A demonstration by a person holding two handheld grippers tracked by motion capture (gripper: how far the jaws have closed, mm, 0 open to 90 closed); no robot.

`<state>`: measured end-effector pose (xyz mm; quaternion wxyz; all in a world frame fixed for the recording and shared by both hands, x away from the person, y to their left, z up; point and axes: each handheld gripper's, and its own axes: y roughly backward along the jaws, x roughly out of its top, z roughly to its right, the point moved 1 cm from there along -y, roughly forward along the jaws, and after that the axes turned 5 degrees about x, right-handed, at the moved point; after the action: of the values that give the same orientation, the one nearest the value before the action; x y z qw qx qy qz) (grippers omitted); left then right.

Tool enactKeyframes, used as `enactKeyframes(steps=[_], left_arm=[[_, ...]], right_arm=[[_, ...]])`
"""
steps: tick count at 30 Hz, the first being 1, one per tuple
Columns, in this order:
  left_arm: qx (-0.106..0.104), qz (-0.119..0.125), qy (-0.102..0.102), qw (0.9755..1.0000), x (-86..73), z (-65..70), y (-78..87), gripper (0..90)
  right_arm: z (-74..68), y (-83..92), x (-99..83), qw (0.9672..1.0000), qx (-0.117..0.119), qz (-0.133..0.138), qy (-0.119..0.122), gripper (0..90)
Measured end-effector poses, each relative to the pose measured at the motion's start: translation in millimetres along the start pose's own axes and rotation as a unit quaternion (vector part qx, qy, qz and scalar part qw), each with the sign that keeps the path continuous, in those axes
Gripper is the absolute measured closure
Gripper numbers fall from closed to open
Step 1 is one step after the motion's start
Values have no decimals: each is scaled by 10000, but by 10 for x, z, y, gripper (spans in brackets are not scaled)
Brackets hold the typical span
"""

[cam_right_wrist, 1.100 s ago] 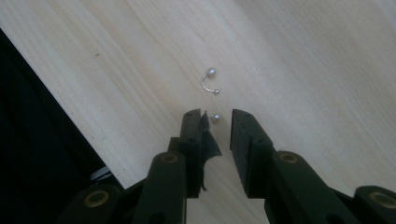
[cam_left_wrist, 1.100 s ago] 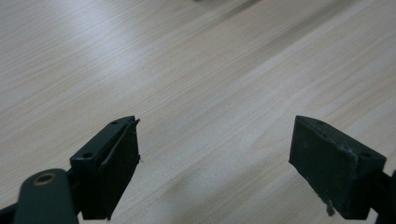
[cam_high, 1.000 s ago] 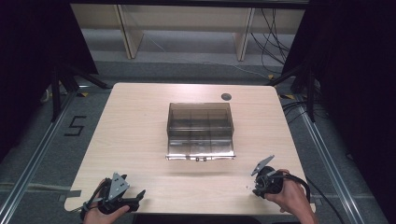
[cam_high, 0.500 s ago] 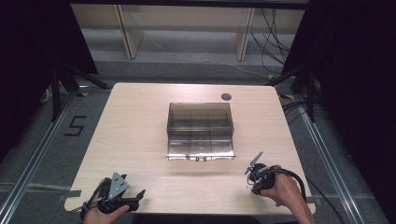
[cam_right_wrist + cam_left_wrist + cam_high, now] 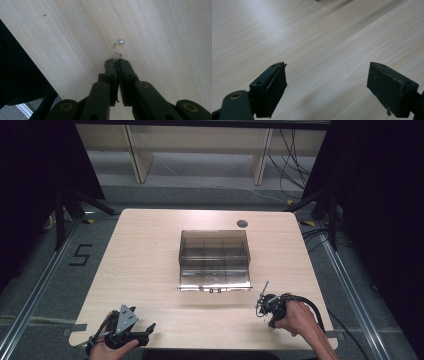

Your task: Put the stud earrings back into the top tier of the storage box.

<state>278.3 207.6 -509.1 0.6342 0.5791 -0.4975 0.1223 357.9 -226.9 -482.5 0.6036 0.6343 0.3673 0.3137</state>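
Observation:
A small silver hook with a bead at one end [image 5: 118,47] lies on the pale wooden table [image 5: 150,250], just beyond the tips of my right gripper [image 5: 116,61]. That gripper's jaws have just been closing and now stand shut, pads together. A tiny metal speck shows at the left edge of the tips; I cannot tell whether it is pinched. In the high view my right gripper [image 5: 261,307] is near the table's front right. My left gripper [image 5: 142,332] rests at the front left, and its jaws stand wide apart [image 5: 327,85] over bare wood.
A smoky clear compartment box [image 5: 214,255] sits in the middle of the table, its lid lying open toward the front. A small dark disc [image 5: 242,223] lies behind it. The table's front edge runs close by my right gripper.
My right hand has shifted a little to the left along the front of the table. The left hand has kept still.

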Motion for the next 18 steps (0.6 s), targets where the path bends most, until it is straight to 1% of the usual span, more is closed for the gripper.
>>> enactKeyframes(steps=[1,2,3,4,5,6,7,8,9,10,11,12,13,14,16,17,18], left_arm=[[-11,7,21,10000,1,-1,-1,154],[-26,4,53,10000,0,2,-4,154],[-11,4,6,10000,2,-1,-2,154],[-9,1,-57,10000,4,-9,-2,154],[-58,17,103,9999,-1,6,-14,154],[-29,1,24,10000,-3,-4,-10,154],[-24,-90,-133,9999,1,-22,8,154],[-72,-83,-32,9999,-1,-12,-3,154],[-68,-55,-3,10000,-2,-8,-6,154],[-59,-63,-35,10000,-1,-13,-3,154],[-33,-91,-120,9999,2,-25,7,154],[-12,6,-31,10000,3,-13,-5,154],[-6,12,-23,10000,3,-11,-8,154],[-1,-27,-80,10000,3,-17,-4,154],[-26,-40,11,10000,0,-10,-13,154],[-30,-38,14,10000,1,-8,-12,154],[-30,-38,6,10000,1,-7,-12,154]], right_arm=[[12,2,-1,10000,39,-11,35,868],[33,0,0,9999,89,-6,146,868],[37,1,-3,9998,129,-9,116,868],[46,-1,-6,9997,141,-6,180,868],[38,7,-16,9999,111,1,96,868],[45,22,-30,9999,118,34,107,868],[51,35,-39,9998,143,73,104,868],[52,59,-50,9998,172,114,64,868],[63,101,-72,9997,110,200,104,868],[71,130,-80,9995,149,239,132,868],[75,168,-93,9995,115,265,160,868],[77,239,-113,9995,69,291,80,868],[87,290,-119,9992,52,369,136,868],[99,356,-129,9990,37,432,104,868],[106,479,-138,9987,-27,500,41,868],[109,543,-134,9985,-14,552,13,868],[130,622,-120,9978,10,660,81,868]])
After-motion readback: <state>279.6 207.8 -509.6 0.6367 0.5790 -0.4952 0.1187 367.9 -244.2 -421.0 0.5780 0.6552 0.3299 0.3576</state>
